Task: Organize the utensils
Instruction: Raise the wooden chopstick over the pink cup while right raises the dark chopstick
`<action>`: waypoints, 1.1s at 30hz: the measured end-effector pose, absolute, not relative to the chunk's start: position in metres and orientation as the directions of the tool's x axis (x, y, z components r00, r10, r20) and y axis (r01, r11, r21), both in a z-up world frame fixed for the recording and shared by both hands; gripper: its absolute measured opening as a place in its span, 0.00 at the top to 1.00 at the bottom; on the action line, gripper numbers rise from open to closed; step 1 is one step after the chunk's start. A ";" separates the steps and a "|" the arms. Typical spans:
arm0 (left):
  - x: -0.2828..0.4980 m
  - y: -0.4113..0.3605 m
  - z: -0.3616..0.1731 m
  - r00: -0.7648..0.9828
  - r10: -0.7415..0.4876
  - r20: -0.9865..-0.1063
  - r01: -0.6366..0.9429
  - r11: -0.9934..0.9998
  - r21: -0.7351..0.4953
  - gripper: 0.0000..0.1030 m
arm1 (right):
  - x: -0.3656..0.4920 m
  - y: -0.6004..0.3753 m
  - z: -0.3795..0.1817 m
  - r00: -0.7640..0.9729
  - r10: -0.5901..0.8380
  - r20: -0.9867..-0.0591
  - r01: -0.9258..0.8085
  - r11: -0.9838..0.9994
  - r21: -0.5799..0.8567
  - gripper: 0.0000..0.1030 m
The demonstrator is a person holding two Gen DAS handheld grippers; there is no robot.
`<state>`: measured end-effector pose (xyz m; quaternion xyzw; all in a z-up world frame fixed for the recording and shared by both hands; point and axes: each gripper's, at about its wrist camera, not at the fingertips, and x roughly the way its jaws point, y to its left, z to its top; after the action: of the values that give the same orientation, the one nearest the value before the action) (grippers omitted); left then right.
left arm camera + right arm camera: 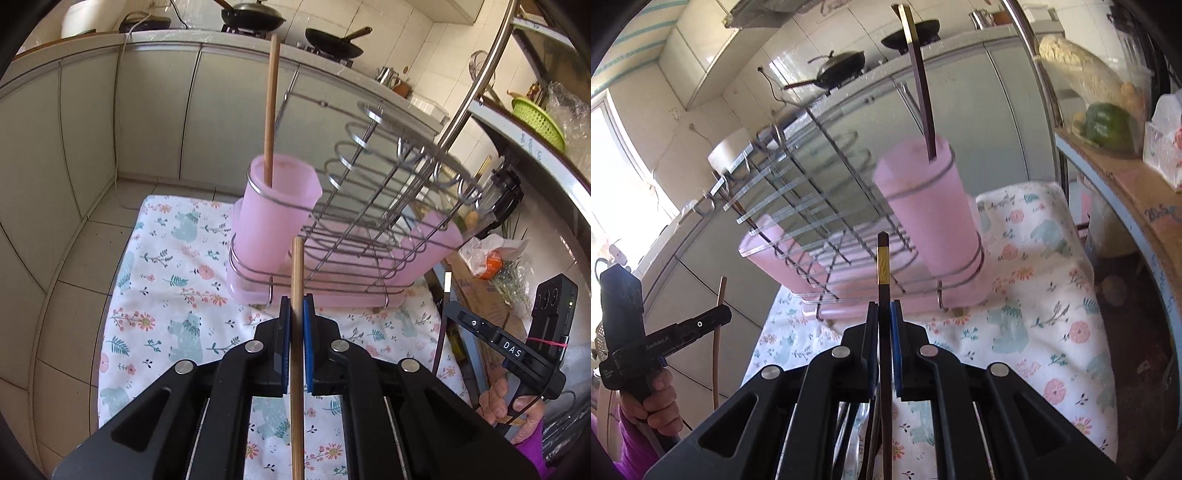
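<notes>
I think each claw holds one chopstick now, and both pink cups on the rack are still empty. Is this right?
Not quite: the cups are not empty. The left wrist view shows a wooden chopstick standing in one pink cup, and the right wrist view shows a dark chopstick standing in the other pink cup. The rest is right: the left claw and right claw each hold one chopstick.

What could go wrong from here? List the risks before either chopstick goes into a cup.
1. Left gripper pinches the wooden chopstick near its top; the long free end may swing and miss the pink cup, which already holds one.
2. The right gripper clamps the dark chopstick the same way; it may catch the wire rack.
3. A bump could tip the rack on the soft floral cloth.
</notes>
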<state>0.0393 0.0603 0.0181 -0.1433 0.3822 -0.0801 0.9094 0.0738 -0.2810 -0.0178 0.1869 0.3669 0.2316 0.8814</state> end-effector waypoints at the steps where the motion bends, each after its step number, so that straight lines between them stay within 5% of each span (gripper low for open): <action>1: 0.038 0.062 0.022 0.705 -0.255 -0.662 0.037 0.945 -0.324 0.94 | 0.073 -0.283 -0.013 0.634 0.545 -0.549 -0.274 0.822 0.499 0.94; 20: 0.042 0.094 0.138 0.906 -0.235 -0.353 0.080 0.912 -0.402 0.94 | 0.067 -0.304 0.148 0.839 0.462 -0.288 -0.359 0.867 0.345 0.96; 25: 0.048 0.089 0.133 0.894 -0.262 -0.364 0.104 0.911 -0.400 0.94 | 0.066 -0.320 0.118 0.815 0.462 -0.351 -0.323 0.863 0.388 0.93; 33: 0.073 0.079 0.088 0.831 -0.286 -0.476 0.084 0.912 -0.402 0.94 | 0.121 -0.379 -0.018 0.626 0.437 -0.646 0.034 0.812 0.582 0.91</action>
<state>0.0732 0.0793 0.0882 -0.1854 0.2731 -0.0985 0.9388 0.1205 -0.3792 -0.0177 0.2829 0.4161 0.1178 0.8561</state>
